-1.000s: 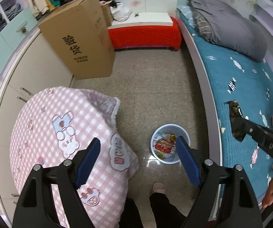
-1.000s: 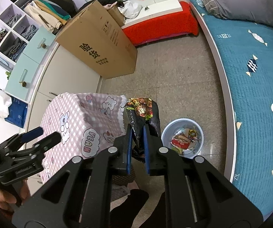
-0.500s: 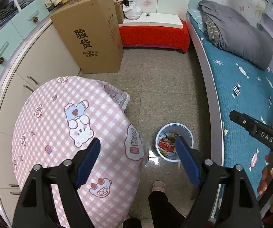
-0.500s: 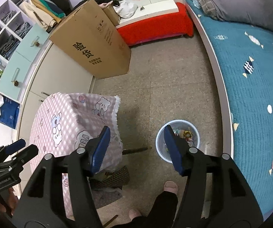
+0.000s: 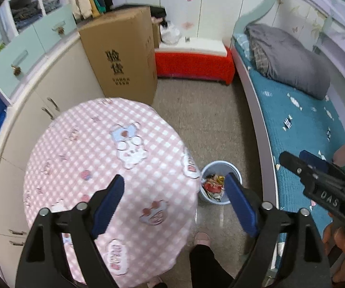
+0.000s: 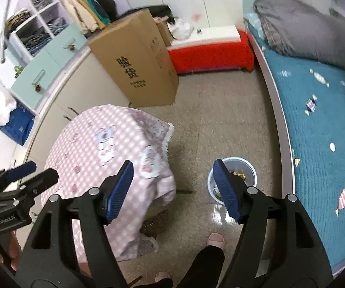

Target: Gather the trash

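1. The landmark here was the little blue trash bin (image 5: 220, 182) on the floor, with crumpled wrappers (image 5: 212, 185) already sitting inside it.
2. The left tongs (image 5: 174, 202) were spread wide with nothing between the pads, hanging above the bin and the edge of the bench (image 5: 105, 158) with its pink checked cloth.
3. The right tongs (image 6: 174, 190) had just been opening; they were released too, totally empty, with the bin (image 6: 249, 168) showing past the right-hand pad.
4. The bench sat just left of the bin, and the bed (image 5: 299, 129) with the teal cover was just right of it.
5. Way behind the bin there was a big cardboard box (image 5: 122, 57) beside a red bench seat (image 5: 194, 64).
6. A slippered foot (image 6: 216, 239) stood on the floor near the bin, on the camera side.
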Tool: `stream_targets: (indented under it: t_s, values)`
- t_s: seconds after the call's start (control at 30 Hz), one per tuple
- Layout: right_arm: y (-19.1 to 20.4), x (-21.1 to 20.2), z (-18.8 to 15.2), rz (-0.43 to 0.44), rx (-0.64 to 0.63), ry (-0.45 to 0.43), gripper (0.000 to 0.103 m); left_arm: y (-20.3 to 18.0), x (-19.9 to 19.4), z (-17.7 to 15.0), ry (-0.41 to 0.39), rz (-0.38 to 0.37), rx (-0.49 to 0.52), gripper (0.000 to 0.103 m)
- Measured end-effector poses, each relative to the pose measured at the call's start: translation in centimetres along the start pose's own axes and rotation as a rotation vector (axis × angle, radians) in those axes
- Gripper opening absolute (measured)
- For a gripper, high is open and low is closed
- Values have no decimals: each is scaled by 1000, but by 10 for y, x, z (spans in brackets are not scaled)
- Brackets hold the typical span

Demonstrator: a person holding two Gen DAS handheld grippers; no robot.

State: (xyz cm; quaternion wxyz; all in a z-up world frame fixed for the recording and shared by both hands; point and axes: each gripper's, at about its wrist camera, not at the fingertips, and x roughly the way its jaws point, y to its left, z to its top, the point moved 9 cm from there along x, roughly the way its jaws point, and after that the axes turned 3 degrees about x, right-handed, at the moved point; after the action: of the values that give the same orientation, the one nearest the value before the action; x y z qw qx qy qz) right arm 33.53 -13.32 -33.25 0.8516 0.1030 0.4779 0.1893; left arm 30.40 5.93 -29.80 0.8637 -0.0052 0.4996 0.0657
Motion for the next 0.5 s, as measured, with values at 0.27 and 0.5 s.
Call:
stream_targets:
  t_s: [0.27,0.5]
  values:
    - [79,-87,-60,-21,-8,-173,75,50,-97,-41,-172,-4,46,88]
    - [127,-161,-113,-60,-11,-314,83,84,-175,-87,-289,-16,71,92]
